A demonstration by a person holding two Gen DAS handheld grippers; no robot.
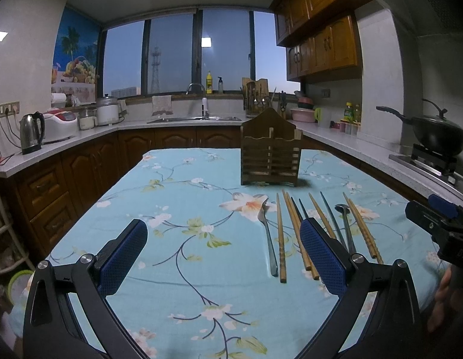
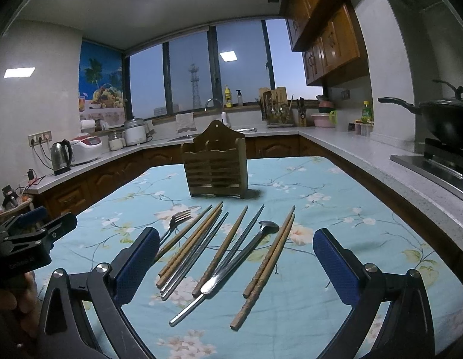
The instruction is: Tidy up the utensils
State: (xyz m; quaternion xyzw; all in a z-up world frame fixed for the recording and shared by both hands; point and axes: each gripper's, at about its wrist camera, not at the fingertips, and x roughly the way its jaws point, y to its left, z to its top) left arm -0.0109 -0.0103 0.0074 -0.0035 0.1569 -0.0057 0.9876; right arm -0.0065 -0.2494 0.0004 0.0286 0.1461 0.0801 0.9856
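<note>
A wooden slatted utensil holder (image 1: pixel 271 155) (image 2: pixel 215 167) stands empty at the far middle of the table. In front of it lie a metal fork (image 1: pixel 268 233) (image 2: pixel 174 223), a metal spoon (image 1: pixel 345 224) (image 2: pixel 231 263), several wooden chopsticks (image 1: pixel 281 239) (image 2: pixel 267 263) and dark metal chopsticks (image 2: pixel 195 257). My left gripper (image 1: pixel 222 257) is open and empty, above the cloth left of the utensils. My right gripper (image 2: pixel 235 264) is open and empty, its jaws wide on either side of the utensil row, above it.
The table has a light blue floral cloth (image 1: pixel 177 209). Kitchen counters run round it, with a kettle (image 1: pixel 31 133) and rice cooker (image 1: pixel 60 125) at left, a sink (image 1: pixel 195 118) at the back, and a black wok (image 1: pixel 438 134) on the stove at right.
</note>
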